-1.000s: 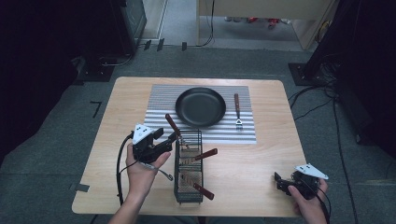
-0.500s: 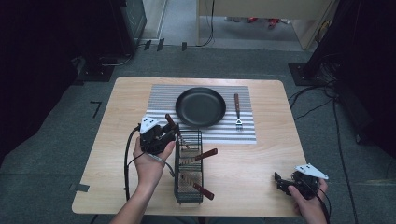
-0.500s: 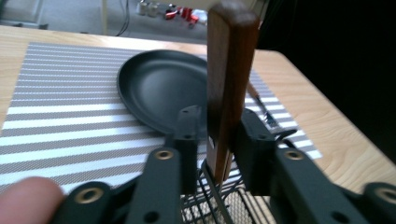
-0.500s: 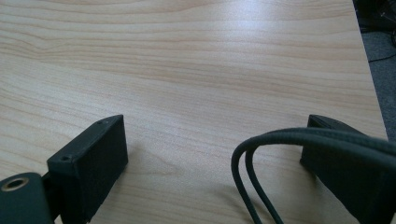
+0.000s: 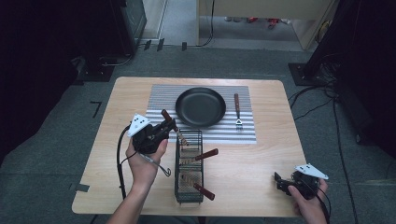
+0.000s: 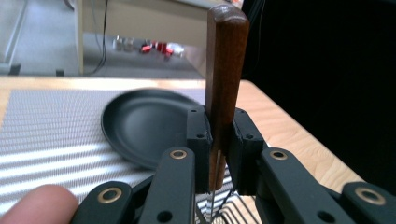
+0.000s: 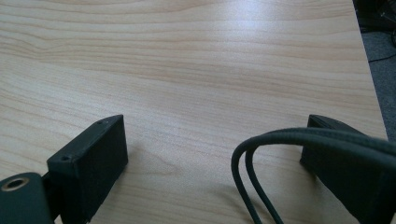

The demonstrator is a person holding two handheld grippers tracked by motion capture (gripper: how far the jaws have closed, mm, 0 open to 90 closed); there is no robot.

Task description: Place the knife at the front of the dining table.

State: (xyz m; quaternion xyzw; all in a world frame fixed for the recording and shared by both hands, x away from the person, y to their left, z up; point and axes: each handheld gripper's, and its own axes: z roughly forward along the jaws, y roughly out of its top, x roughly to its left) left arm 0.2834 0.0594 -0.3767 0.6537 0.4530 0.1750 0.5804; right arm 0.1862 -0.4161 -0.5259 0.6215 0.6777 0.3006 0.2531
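A black wire basket point(image 5: 188, 186) stands at the table's front centre and holds several wooden-handled utensils. One of them, a utensil with a brown handle point(image 5: 166, 116), leans out of the basket's far left corner. My left gripper point(image 5: 167, 126) is shut on that handle; in the left gripper view the handle point(image 6: 225, 65) rises upright between the jaws of the left gripper point(image 6: 219, 144). Beyond it lies a black pan point(image 5: 201, 106) point(image 6: 140, 126). My right gripper point(image 5: 281, 181) rests at the front right of the table, and in its own view the right gripper point(image 7: 217, 137) stands open over bare wood.
The pan sits on a grey striped mat point(image 5: 163, 100) point(image 6: 42, 116), and a wooden-handled fork point(image 5: 237, 109) lies on the mat to its right. Two more handles point(image 5: 208, 153) stick out of the basket's right side. A cable point(image 7: 261, 154) loops between the right jaws.
My left gripper has moved a little forward and right to the leaning handle and now grips it. The right gripper has stayed still.
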